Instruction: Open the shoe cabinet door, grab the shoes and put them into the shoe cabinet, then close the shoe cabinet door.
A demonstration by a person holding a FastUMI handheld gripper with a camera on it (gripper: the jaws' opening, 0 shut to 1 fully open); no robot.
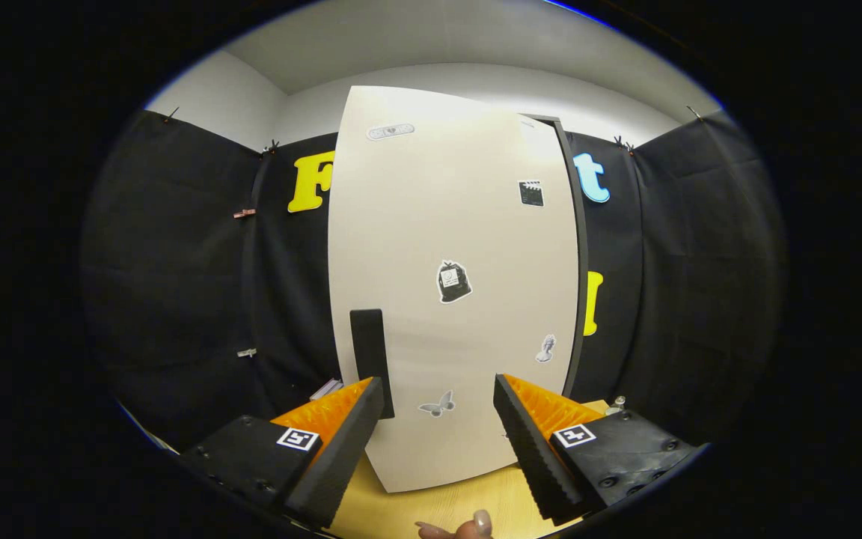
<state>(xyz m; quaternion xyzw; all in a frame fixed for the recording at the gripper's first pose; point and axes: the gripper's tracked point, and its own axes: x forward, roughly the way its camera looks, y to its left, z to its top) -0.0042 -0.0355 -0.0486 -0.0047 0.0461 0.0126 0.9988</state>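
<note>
A tall white shoe cabinet door with several small stickers stands upright on a wooden table, straight ahead of the fingers. It looks shut, with a dark cabinet edge along its right side. A black vertical handle sits low on the door's left side, just above and behind my left fingertip. My gripper is open, fingers spread wide in front of the door's lower part, nothing between them. No shoes can be seen.
Black cloth walls close in on both sides and behind the cabinet. A person's fingertips show at the near table edge below the fingers. A small object lies on the table left of the cabinet.
</note>
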